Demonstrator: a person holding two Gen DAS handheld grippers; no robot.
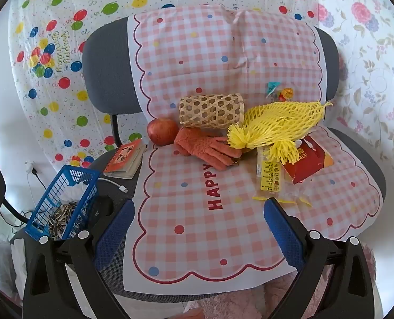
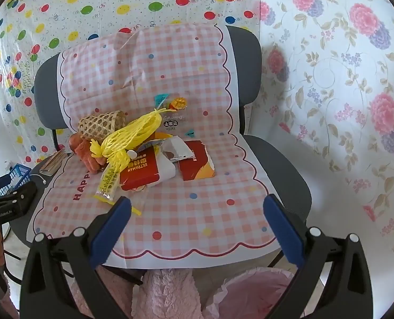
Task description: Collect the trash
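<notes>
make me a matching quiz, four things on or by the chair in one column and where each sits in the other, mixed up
Things:
1. apple
2. glove
3. blue basket
4. red box

Places:
A. off the seat's left side, holding seed shells
B. partly under the yellow net's right end
C. at the back of the seat, left of the woven tube
D. in front of the woven tube, fingers pointing toward the net

Pairs: 1-C, 2-D, 3-A, 4-B
</notes>
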